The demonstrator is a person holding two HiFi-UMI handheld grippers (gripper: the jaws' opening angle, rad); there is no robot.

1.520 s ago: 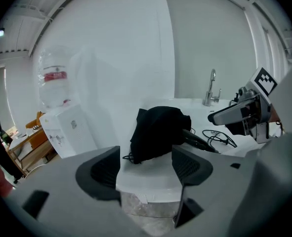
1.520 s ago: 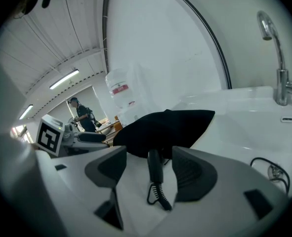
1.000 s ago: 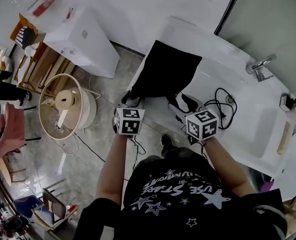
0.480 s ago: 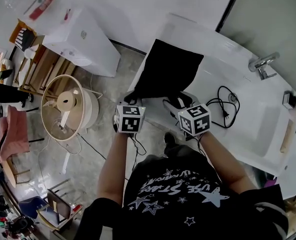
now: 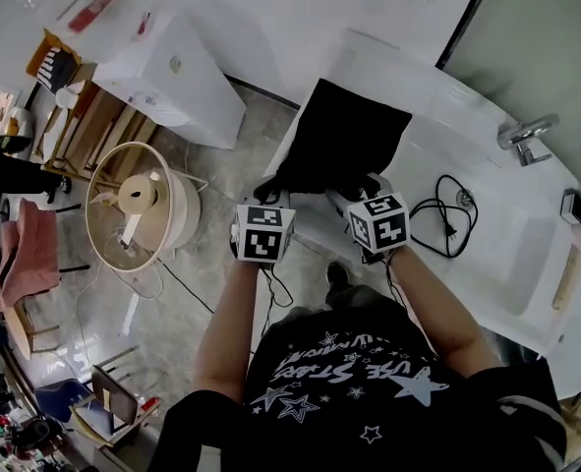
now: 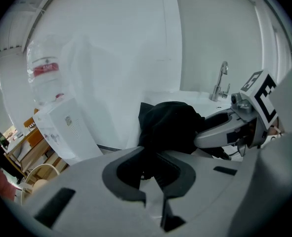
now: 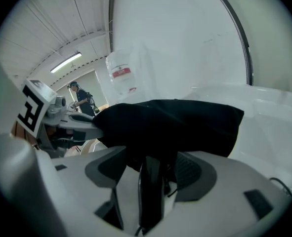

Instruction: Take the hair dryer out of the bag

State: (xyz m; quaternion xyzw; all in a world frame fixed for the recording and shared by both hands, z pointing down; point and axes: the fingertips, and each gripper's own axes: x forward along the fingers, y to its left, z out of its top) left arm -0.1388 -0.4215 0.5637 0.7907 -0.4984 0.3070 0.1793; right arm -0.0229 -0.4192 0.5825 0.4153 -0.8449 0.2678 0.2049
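Note:
A black cloth bag [image 5: 347,138] lies on the white counter [image 5: 487,254], its near edge toward me. My left gripper [image 5: 273,190] is at the bag's near left corner. In the left gripper view its jaws have just been closing and now pinch black fabric of the bag [image 6: 168,125] between the pads. My right gripper [image 5: 355,194] is at the near right edge. In the right gripper view it stands open, with a dark fold of the bag [image 7: 175,125] hanging between the fingers. No hair dryer shows. A black power cable [image 5: 445,214] lies coiled to the right of the bag.
A chrome tap [image 5: 524,136] stands at the counter's far right. On the floor to the left are a white box-shaped appliance [image 5: 177,72] and a round cream fan [image 5: 138,209]. A big water bottle [image 6: 46,80] stands behind the appliance.
The left jaws have closed on the bag's corner. The right gripper has moved left and forward, from beside the cable up to the bag's near edge.

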